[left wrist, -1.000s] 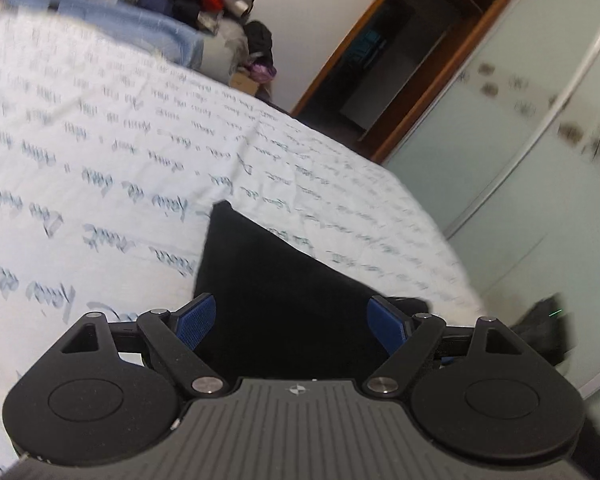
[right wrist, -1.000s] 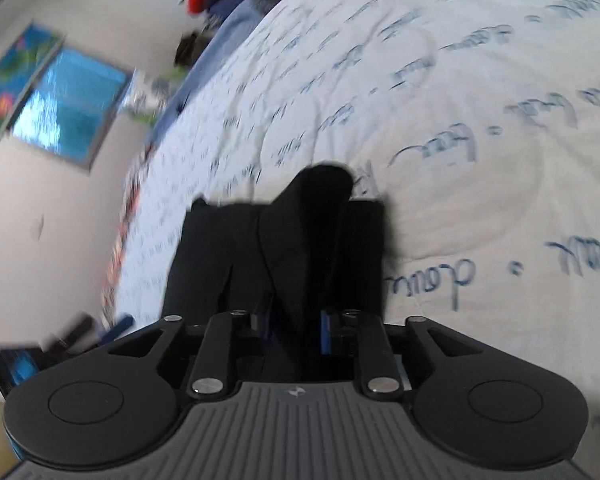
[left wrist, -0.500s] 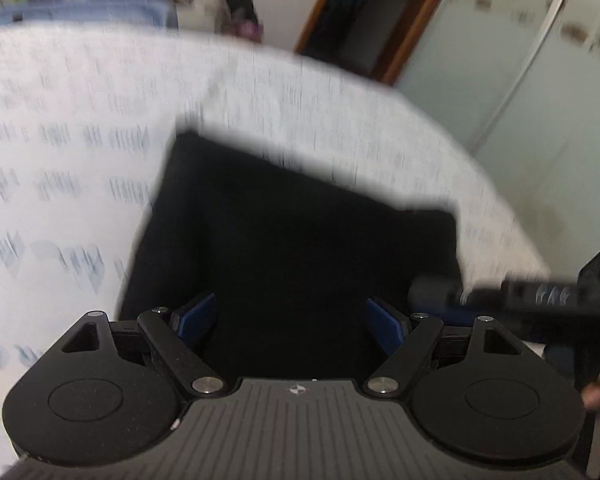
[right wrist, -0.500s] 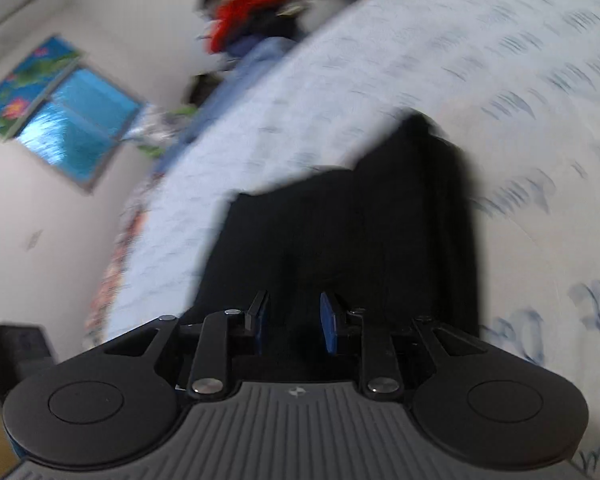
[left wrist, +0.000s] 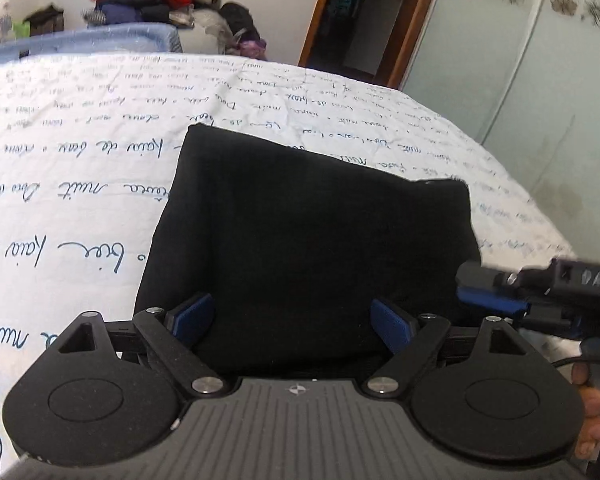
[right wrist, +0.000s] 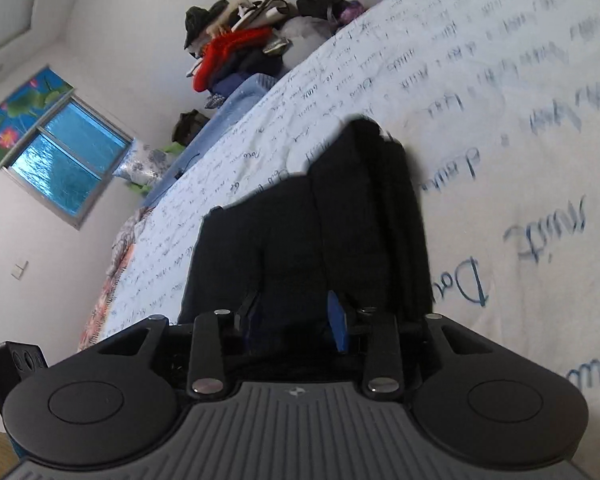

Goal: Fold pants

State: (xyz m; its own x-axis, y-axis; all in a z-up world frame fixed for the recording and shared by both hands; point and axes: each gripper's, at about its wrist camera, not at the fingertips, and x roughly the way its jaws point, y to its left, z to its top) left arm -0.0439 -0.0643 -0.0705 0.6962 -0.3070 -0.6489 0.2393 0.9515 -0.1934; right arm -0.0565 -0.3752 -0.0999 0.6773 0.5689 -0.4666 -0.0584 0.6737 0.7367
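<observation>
While both grippers hang over the bed, one pair of black pants [left wrist: 308,240] lies folded into a compact block on the white bedspread [left wrist: 80,184], which is printed all over with blue handwriting.

Left gripper [left wrist: 292,320]: jaws spread wide and opening further. Two blue pads, one each side, both over the near edge of the pants; neither presses on the cloth that I can make out.

Right gripper [right wrist: 294,320]: jaws narrow but opening. Black cloth shows in the gap between the two pads; whether it touches them cannot be told. From the left wrist view this same gripper comes in at the right edge beside the near right corner of the pants, with a few of the person's fingers [left wrist: 592,404] curled on its handle.

Pants, right wrist view: several layers stacked, at least three fold ridges running away from the camera, far end slightly raised.

Surroundings: one heap of mixed clothes [right wrist: 240,44], red item on top, beyond the far end of the bed. One window [right wrist: 68,160] with blue glass. One open wooden doorway [left wrist: 360,12]. One frosted sliding wardrobe door [left wrist: 540,100] with flower marks.
</observation>
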